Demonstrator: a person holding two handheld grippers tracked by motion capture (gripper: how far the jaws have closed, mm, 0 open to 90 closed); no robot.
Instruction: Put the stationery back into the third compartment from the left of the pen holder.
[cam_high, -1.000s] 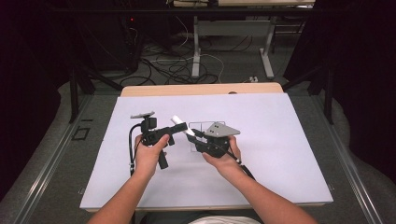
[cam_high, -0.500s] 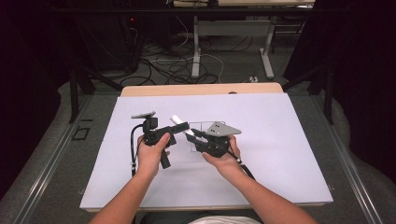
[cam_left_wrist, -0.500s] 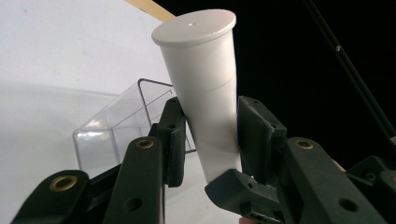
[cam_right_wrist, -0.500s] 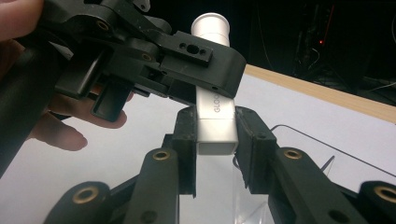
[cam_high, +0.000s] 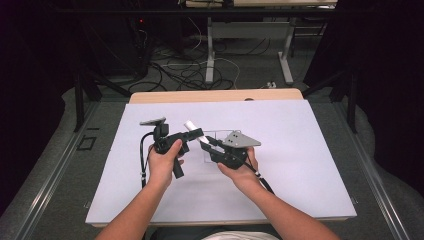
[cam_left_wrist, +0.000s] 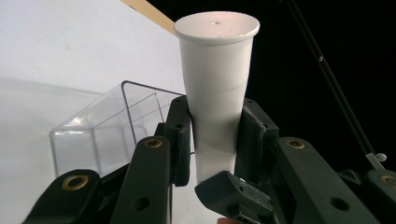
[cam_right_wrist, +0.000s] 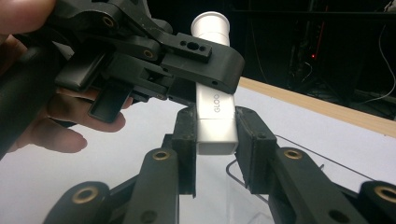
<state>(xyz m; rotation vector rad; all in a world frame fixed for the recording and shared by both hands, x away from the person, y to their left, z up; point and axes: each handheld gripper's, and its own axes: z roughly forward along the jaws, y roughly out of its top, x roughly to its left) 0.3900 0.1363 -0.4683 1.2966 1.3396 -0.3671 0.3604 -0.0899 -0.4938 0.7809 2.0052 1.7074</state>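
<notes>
A white glue stick (cam_high: 190, 125) is held in the air over the middle of the table between both grippers. My right gripper (cam_high: 204, 142) is shut on its square lower body (cam_right_wrist: 215, 126), marked GLOO. My left gripper (cam_high: 196, 134) grips the same stick nearer its round flared end (cam_left_wrist: 217, 70). Its jaws have just been closing on the stick, and both pads (cam_left_wrist: 180, 135) now press its sides. In the right gripper view the left gripper (cam_right_wrist: 196, 60) crosses in front of the stick's upper part.
A clear plastic box (cam_high: 220, 135) lies on the white sheet (cam_high: 300, 150) just beyond the grippers and also appears behind the jaws (cam_left_wrist: 93, 135). The wooden table edge (cam_high: 215, 95) runs along the far side. Cables and table legs lie on the floor beyond.
The left gripper's jaws have drawn in slightly around the glue stick. Both hands and the stick have stayed in place.
</notes>
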